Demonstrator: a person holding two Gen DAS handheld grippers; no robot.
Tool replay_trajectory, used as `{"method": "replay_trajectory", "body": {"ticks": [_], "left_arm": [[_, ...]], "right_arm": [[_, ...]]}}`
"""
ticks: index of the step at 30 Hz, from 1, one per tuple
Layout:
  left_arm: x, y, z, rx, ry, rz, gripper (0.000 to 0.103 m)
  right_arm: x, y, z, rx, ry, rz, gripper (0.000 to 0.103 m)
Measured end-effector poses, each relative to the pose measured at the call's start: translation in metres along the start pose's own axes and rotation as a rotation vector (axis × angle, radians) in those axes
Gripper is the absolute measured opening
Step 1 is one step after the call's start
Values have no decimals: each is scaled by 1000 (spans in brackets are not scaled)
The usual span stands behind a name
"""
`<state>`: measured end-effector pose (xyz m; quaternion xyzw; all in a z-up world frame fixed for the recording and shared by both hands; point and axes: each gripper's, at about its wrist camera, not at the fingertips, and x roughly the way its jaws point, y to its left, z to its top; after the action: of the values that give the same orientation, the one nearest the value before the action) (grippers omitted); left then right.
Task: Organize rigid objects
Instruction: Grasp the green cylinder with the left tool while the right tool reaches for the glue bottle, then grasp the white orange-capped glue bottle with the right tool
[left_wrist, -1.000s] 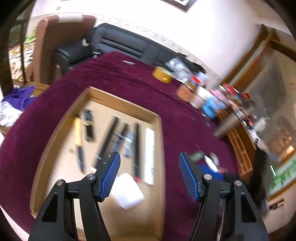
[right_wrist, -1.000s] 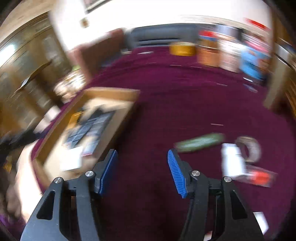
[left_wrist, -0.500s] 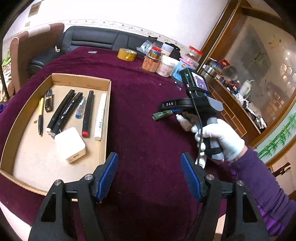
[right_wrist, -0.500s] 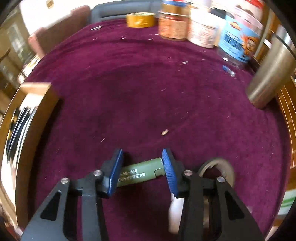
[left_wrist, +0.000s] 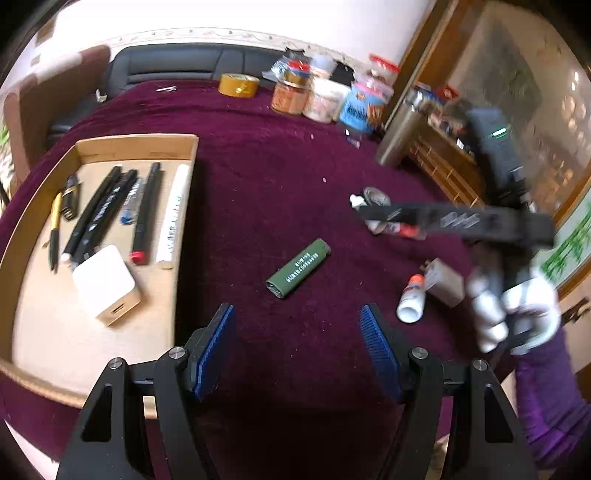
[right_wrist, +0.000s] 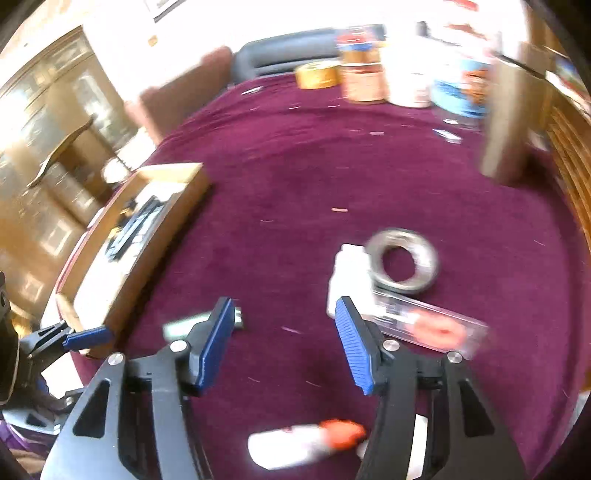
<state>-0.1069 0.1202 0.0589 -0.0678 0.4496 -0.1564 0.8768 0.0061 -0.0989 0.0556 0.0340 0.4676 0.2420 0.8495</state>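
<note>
A green cylinder (left_wrist: 298, 268) lies on the purple cloth ahead of my open, empty left gripper (left_wrist: 299, 347). To its left is a cardboard tray (left_wrist: 136, 142) with several pens (left_wrist: 96, 210), a white marker (left_wrist: 173, 218) and a white charger block (left_wrist: 105, 284). My right gripper (right_wrist: 284, 343) is open and empty; it also shows raised at the right of the left wrist view (left_wrist: 373, 216). The green cylinder (right_wrist: 184, 326) lies partly behind its left finger (right_wrist: 212, 343). A tape ring (right_wrist: 404, 260), a white bottle (right_wrist: 349, 277), a clear packet (right_wrist: 428, 326) and a white tube with an orange cap (right_wrist: 303, 443) lie around it.
Jars (left_wrist: 291, 94) and a yellow tape roll (left_wrist: 238, 85) stand at the table's far edge, with a steel flask (left_wrist: 399, 133) at the right. A small box (left_wrist: 445, 282) lies beside the tube (left_wrist: 410, 301). A black sofa (left_wrist: 177, 62) is behind the table.
My right gripper has opened, let go of the green cylinder and pulled back to the right. The cylinder now lies on the cloth nearer the tray. My left gripper has moved towards it.
</note>
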Motion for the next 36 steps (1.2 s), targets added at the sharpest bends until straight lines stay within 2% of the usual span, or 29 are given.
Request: {"method": "replay_trajectory", "body": {"ticks": [3,8,10,11,13,14,15,17,20,24,29,33,35,36], "left_arm": [[26,-22,8,100,42,57,64],[76,-46,28,262,44,237,63],[97,-49,30,304,87,260,64],[99,-47,31,295,78,229,60],[98,-42,32,254,100,163,42],[94,-40,31,248,95,173,24],[91,-38,30,245,97,165,17],[85,-32,24,216,98,139,17],[74,-27,15,176,97,104,17],[57,-20,8,123,78,52,17],[37,-12,4,92,37,35,17],[19,2,0,48,3,15,17],[5,13,-3,21,-22,5,17],[-1,18,-4,8,-31,0,17]], "right_arm": [[-19,-16,-21,74,5,19,55],[-38,-29,-56,174,6,68,56],[-41,-32,-73,226,17,108,56],[-43,-31,-79,239,8,125,56],[-43,-32,-82,252,4,136,56],[-41,-29,-84,258,8,135,56],[-37,-24,-85,264,12,138,56],[-25,-13,-85,260,31,125,56],[-5,-1,-85,267,62,16,56],[5,8,-75,292,30,-59,56],[15,28,-68,211,18,-179,57],[18,35,-74,142,-3,-276,39],[15,30,-77,156,-12,-258,36],[13,26,-77,174,-16,-236,31]]}}
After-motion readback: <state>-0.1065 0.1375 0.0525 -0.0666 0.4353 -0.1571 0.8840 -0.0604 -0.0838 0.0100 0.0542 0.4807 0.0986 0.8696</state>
